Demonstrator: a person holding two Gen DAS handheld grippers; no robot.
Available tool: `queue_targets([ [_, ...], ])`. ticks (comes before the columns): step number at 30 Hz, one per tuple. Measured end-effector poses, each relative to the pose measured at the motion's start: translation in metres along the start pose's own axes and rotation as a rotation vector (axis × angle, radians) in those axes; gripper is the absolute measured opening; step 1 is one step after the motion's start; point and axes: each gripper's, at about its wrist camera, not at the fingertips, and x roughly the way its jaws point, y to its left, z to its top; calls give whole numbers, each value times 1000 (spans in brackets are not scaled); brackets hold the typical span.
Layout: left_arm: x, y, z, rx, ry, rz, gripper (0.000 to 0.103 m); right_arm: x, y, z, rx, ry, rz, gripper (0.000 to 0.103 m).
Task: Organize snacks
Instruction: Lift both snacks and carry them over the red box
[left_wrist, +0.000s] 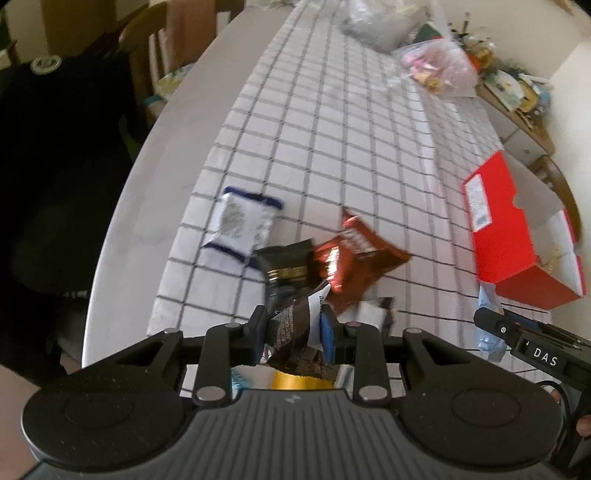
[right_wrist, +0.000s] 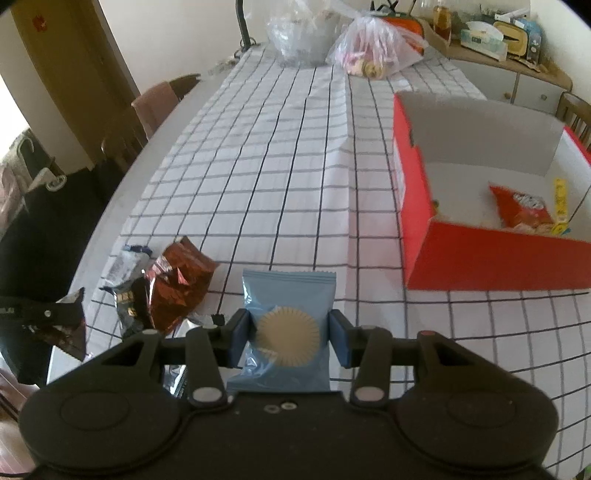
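My left gripper (left_wrist: 293, 325) is shut on a dark brown snack packet (left_wrist: 290, 332), held above the checked tablecloth (left_wrist: 332, 129). Beyond it lie a white-and-blue packet (left_wrist: 242, 223), a black packet (left_wrist: 286, 271) and a shiny red-brown packet (left_wrist: 351, 258). My right gripper (right_wrist: 290, 332) is shut on a light blue biscuit packet (right_wrist: 288, 325), lifted off the table. In the right wrist view the left gripper (right_wrist: 51, 317) shows at the left edge with its dark packet (right_wrist: 70, 328). The red box (right_wrist: 491, 258) stands open at the right, with an orange-red snack bag (right_wrist: 521, 208) inside.
Two clear plastic bags (right_wrist: 373, 51) sit at the table's far end. A cluttered sideboard (right_wrist: 498, 37) stands behind the red box (left_wrist: 513, 229). Chairs (right_wrist: 162, 96) line the table's left side. A gold packet (left_wrist: 301, 380) lies under my left gripper.
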Motion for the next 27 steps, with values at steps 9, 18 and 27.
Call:
queue_targets([
  [9,-15,-60,13,105,-48,-41,29,-42,-35,20,5,-81,-5,45],
  [18,-12,-140,25,224,-78,-72,29,-62,-90,37,20,-128,-41,45],
  [27,8,-226,35,330,-99,-70,29,-66,-159,56,59,-144,-81,45],
])
